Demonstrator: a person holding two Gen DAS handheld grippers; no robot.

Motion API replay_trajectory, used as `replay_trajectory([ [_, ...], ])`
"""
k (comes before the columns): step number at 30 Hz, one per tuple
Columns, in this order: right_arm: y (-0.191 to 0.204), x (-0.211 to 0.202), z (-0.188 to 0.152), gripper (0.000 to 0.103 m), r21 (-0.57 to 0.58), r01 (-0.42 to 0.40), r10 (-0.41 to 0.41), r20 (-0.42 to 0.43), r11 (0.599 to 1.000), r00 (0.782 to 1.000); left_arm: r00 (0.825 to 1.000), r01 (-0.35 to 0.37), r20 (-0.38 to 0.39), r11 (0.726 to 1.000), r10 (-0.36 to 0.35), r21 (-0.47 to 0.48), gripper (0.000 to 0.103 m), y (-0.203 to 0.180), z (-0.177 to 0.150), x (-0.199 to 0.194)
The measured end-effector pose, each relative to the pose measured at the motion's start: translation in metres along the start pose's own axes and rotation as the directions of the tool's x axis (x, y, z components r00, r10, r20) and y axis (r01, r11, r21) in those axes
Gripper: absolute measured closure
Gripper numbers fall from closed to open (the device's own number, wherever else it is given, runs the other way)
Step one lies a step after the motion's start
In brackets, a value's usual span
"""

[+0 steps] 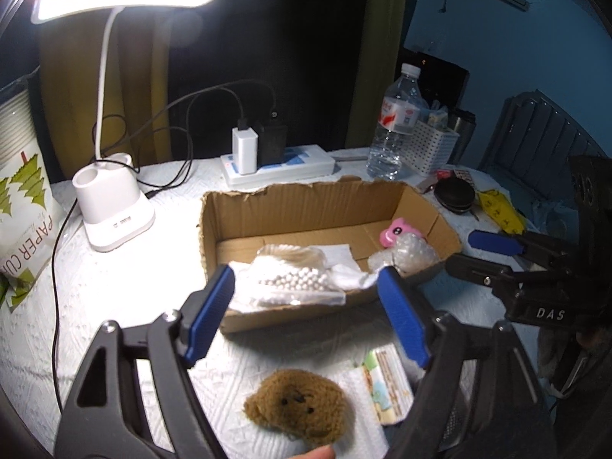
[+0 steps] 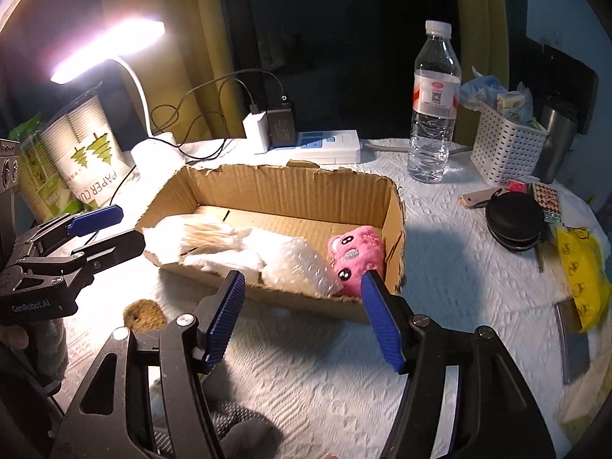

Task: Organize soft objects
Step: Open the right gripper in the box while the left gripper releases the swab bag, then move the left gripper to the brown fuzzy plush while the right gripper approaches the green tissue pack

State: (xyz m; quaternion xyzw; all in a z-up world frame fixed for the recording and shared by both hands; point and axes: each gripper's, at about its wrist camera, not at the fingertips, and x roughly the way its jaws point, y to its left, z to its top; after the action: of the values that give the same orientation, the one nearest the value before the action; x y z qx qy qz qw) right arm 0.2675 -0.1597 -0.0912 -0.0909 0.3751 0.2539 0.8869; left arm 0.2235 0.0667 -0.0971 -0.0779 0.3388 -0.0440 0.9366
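Note:
An open cardboard box (image 1: pixel 306 199) (image 2: pixel 290 187) stands on the white-covered table. Inside it lie a pink plush toy (image 1: pixel 396 231) (image 2: pixel 357 256) in the right corner, a wad of bubble wrap (image 1: pixel 415 254) (image 2: pixel 302 267) beside it, and clear bags of white cotton balls (image 1: pixel 294 279) and cotton swabs (image 2: pixel 202 233). A brown plush bear (image 1: pixel 302 405) (image 2: pixel 143 315) rests on the table in front of the box, next to a small tissue pack (image 1: pixel 386 382). My left gripper (image 1: pixel 306 279) (image 2: pixel 128 227) hovers open above the box's near left edge. My right gripper (image 2: pixel 304 279) (image 1: pixel 463 250) is open over the near right edge, holding nothing.
A lit white desk lamp (image 1: pixel 114 206) and a pack of paper cups (image 2: pixel 91 160) stand at the left. Behind the box are a power strip (image 2: pixel 325 145), a water bottle (image 2: pixel 434 107) and a white basket (image 2: pixel 505 149). A black pouch (image 2: pixel 514 222) and a yellow bag (image 2: pixel 581 275) lie right.

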Motion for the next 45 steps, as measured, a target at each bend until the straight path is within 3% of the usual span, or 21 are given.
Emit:
replay_trajectory([
  [16,0.032,-0.028,-0.029,0.037,-0.023,0.019,-0.019,0.009,1.000,1.000,0.999,0.019,0.029,1.000,-0.018,-0.022,0.024,0.009,-0.034,-0.038],
  [35,0.089,0.007,-0.055,0.037,-0.070,-0.040,0.034,-0.085,0.997,0.996,0.999,0.014,-0.031,0.997,-0.017,-0.077,0.024,0.044,-0.076,-0.032],
  [39,0.097,0.018,-0.059,0.037,-0.083,-0.060,0.050,-0.116,0.995,0.992,0.999,0.017,-0.046,0.997,-0.021,-0.081,0.008,0.045,-0.079,-0.028],
  [45,0.093,0.021,-0.059,0.037,-0.065,-0.093,0.085,-0.125,0.994,0.989,0.996,0.026,-0.080,0.998,-0.030,-0.057,0.008,0.035,-0.081,-0.018],
])
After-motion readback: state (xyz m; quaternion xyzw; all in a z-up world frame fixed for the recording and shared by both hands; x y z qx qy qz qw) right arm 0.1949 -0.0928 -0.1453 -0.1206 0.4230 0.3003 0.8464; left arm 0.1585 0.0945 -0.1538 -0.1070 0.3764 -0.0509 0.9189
